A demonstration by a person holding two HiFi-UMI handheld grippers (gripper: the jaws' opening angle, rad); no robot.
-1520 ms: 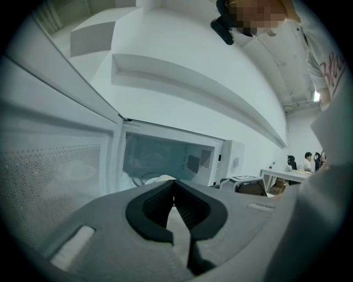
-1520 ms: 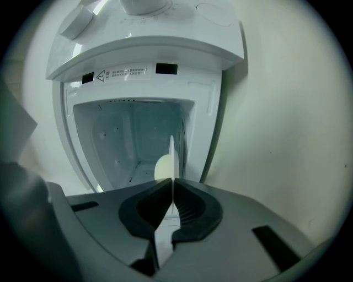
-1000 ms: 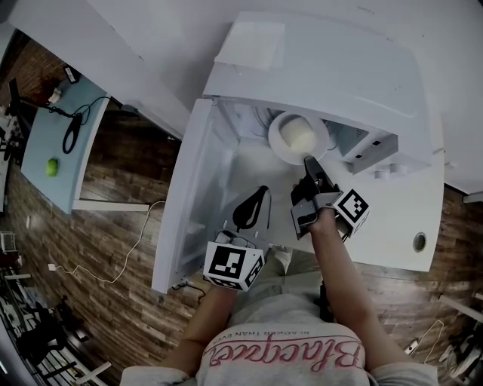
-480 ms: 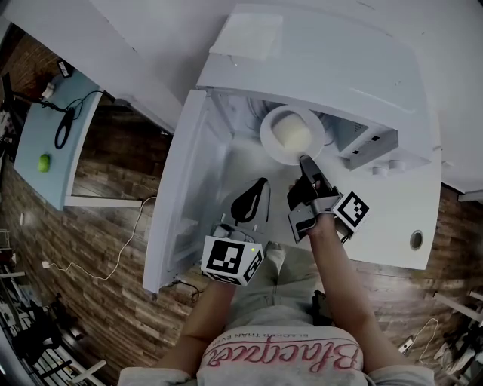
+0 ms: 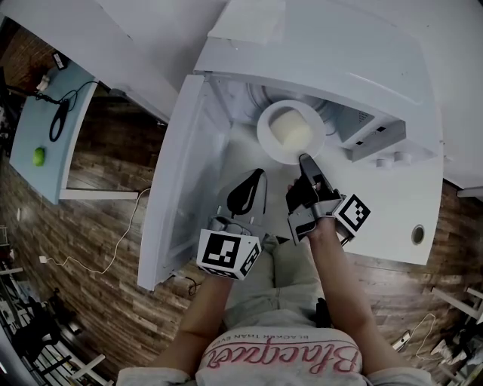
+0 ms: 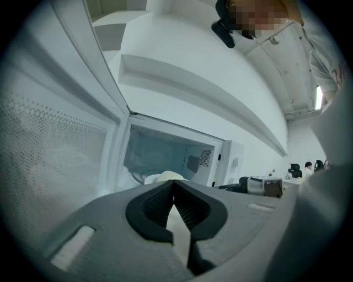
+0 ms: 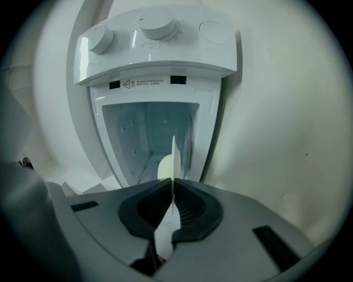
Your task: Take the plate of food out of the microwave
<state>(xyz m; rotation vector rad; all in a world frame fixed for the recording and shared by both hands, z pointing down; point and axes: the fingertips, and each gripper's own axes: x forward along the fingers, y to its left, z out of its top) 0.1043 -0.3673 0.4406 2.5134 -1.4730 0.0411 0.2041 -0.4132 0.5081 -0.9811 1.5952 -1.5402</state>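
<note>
A white plate (image 5: 266, 140) with a pale lump of food (image 5: 290, 130) sits at the mouth of the open white microwave (image 5: 355, 60). My right gripper (image 5: 305, 160) is shut on the plate's near rim. In the right gripper view the plate (image 7: 174, 157) shows edge-on between the pads, with the food (image 7: 164, 166) to its left. My left gripper (image 5: 259, 176) hangs just left of the right one, in front of the cavity, shut with nothing in it. In the left gripper view, the plate and food (image 6: 165, 177) lie just beyond its closed tips (image 6: 174, 184).
The microwave door (image 5: 177, 173) stands swung open at the left. Its knobs (image 7: 157, 25) are on the right-hand panel. A flat white box (image 5: 249, 21) lies on its top. A blue table (image 5: 41, 128) with a green ball (image 5: 38, 156) and cables is far left, over wooden floor.
A little more of the plate shows outside the cavity, with the right gripper still on its rim. The left gripper has kept its place.
</note>
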